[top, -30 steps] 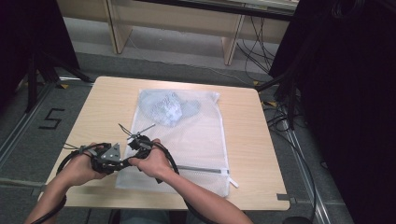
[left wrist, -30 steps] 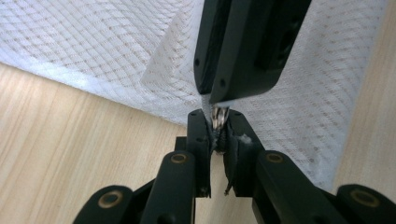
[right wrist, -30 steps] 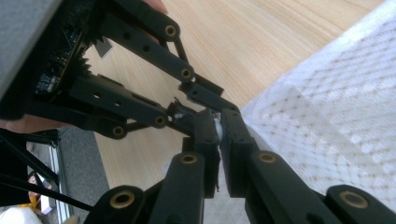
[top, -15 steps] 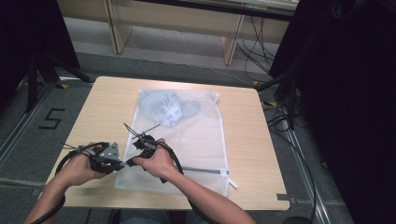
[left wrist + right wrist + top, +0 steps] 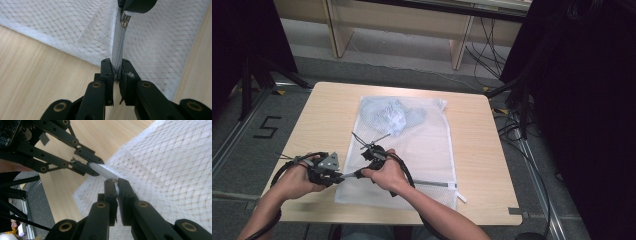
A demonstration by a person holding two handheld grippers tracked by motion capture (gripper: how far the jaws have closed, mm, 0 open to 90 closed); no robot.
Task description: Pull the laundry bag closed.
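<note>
A white mesh laundry bag (image 5: 422, 145) lies flat on the wooden table (image 5: 332, 110), with a blue-grey garment (image 5: 394, 116) inside its far end. A grey zipper (image 5: 432, 183) runs along the bag's near edge. My left gripper (image 5: 346, 175) is at the bag's near left corner, shut on the end of the zipper tape (image 5: 117, 47). In the left gripper view its jaws (image 5: 117, 75) pinch that tape. My right gripper (image 5: 361, 173) sits just right of it, and its jaws (image 5: 116, 186) are shut on the zipper pull (image 5: 124, 19). The left gripper (image 5: 90, 165) holds the tape taut just ahead of them.
The table's near edge lies close under both forearms. Bare wood runs left of the bag (image 5: 37, 70) and along the table's right side (image 5: 477, 150). Beyond the table are a wooden bench's legs (image 5: 459, 47), floor cables (image 5: 484, 65) and dark stands.
My right hand has drifted slightly to the right along the zipper. The left hand has stayed where it was, and both grips are unchanged.
</note>
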